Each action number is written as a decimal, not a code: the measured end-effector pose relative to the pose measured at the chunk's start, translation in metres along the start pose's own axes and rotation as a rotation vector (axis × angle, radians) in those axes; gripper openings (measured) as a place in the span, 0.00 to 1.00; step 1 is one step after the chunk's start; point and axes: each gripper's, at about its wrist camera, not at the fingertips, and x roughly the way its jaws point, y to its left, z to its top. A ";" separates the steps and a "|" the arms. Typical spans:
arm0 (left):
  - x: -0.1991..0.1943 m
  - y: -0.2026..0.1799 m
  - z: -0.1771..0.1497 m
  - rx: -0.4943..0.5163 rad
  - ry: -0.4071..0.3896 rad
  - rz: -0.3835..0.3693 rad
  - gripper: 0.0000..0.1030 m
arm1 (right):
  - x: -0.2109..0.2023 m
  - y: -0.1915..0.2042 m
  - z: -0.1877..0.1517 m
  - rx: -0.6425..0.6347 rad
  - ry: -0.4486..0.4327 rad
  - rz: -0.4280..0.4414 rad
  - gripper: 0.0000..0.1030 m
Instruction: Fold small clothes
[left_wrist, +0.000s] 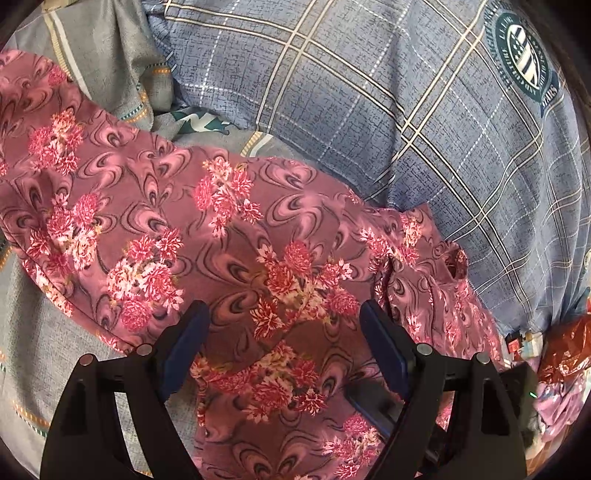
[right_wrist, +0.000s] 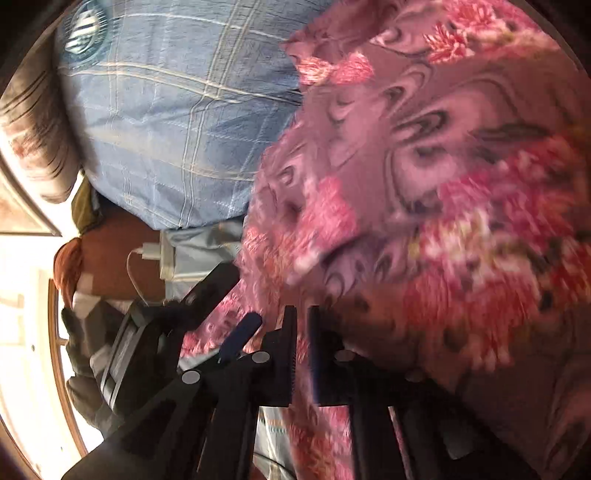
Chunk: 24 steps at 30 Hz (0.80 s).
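A pink floral garment (left_wrist: 229, 236) lies spread over the bed, partly folded over itself. My left gripper (left_wrist: 284, 314) is open just above it, its blue-padded fingers (left_wrist: 188, 336) straddling the cloth without holding it. In the right wrist view the same garment (right_wrist: 424, 184) fills the right side, blurred and lifted. My right gripper (right_wrist: 303, 325) is shut on a fold of the garment, its jaws close together with cloth between them. The left gripper also shows in the right wrist view (right_wrist: 207, 306), at the lower left.
A blue plaid pillow (left_wrist: 424, 110) with a round green emblem lies behind the garment and shows in the right wrist view (right_wrist: 177, 122). A grey bedsheet (left_wrist: 33, 314) lies underneath. A white charger with its cable (right_wrist: 147, 254) sits by the bed edge.
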 end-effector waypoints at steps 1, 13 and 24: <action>-0.001 -0.002 -0.001 0.004 -0.004 -0.005 0.82 | -0.009 0.006 -0.003 -0.043 -0.004 -0.010 0.11; 0.022 -0.063 -0.026 0.167 0.029 -0.022 0.82 | -0.229 -0.057 0.045 -0.110 -0.567 -0.393 0.35; 0.006 -0.062 -0.013 0.202 -0.014 0.045 0.81 | -0.218 -0.058 0.042 -0.157 -0.540 -0.443 0.38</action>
